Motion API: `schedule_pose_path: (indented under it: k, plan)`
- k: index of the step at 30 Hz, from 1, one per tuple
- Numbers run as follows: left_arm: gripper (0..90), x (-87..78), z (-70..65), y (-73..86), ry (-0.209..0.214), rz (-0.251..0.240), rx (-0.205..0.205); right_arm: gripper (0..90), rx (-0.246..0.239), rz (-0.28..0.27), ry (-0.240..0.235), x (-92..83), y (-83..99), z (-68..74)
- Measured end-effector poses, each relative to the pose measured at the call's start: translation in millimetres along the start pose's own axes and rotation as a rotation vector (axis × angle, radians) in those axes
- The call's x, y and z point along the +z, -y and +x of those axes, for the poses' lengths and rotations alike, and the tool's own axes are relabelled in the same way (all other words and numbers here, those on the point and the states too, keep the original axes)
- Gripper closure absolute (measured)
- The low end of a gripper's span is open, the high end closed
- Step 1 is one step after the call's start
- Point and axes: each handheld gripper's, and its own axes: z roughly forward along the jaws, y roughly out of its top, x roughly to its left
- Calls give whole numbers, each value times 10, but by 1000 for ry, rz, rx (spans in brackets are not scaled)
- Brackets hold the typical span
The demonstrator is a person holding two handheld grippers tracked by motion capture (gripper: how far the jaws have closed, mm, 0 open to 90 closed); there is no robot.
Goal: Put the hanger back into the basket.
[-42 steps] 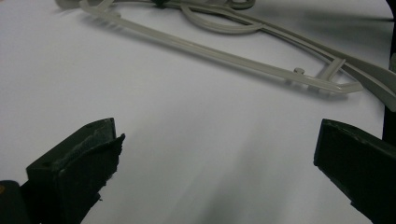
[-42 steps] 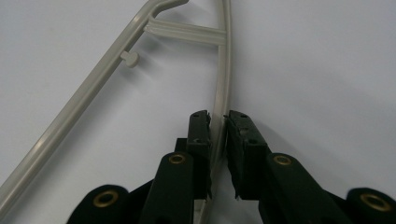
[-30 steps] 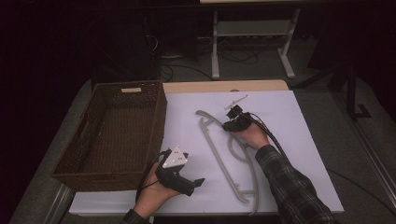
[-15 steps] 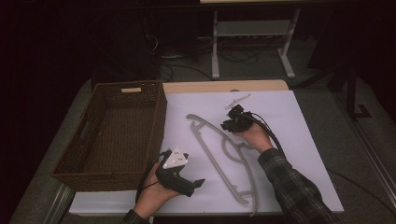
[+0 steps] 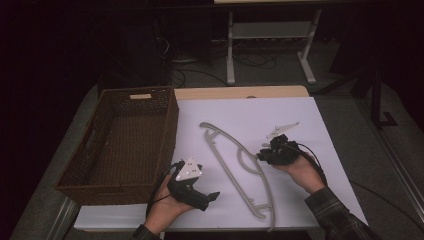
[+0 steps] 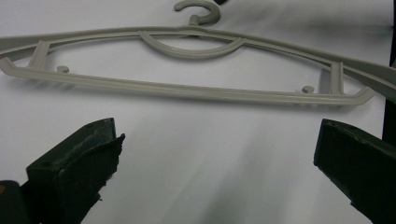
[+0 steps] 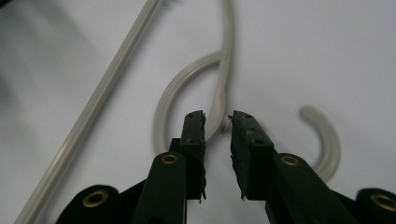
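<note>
A grey plastic hanger (image 5: 228,167) lies flat on the white tabletop (image 5: 300,115), running from the middle toward the front edge. My right gripper (image 5: 262,154) sits low at the hanger's right side, by its hook. In the right gripper view the right gripper (image 7: 217,122) has a narrow gap between its jaws; they have just been opening. The hanger's neck (image 7: 225,65) lies at their tips without being pressed, and the hook (image 7: 327,140) curls to the right. My left gripper (image 5: 209,198) rests near the front edge. The left gripper (image 6: 215,144) is wide open and empty, facing the hanger (image 6: 187,88).
A dark brown wicker basket (image 5: 172,125) stands on the left part of the table, right beside the left hand. The white top ends close behind both hands at the front. Beyond the table's far edge is a dark floor with a metal stand (image 5: 230,55).
The hanger's far end swung slightly left, then stayed. My right gripper drew back to the right and toward the front. The left gripper kept still.
</note>
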Motion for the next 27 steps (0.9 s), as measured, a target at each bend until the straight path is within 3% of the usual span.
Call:
schedule_pose_path:
  k: [7,12,17,20,27]
  plan:
    - [0,7,-8,1,0,4,3,717,13,47,-29,-116,403,241]
    - [0,5,-2,1,-4,2,0,699,20,63,-13,-163,553,346]
    - [0,4,-5,0,-5,3,4,698,41,54,-21,-211,642,405]
    - [0,6,-1,3,-6,5,2,681,36,75,-23,-207,687,489]
    - [0,6,-7,-2,-7,4,6,667,7,89,-2,-165,691,539]
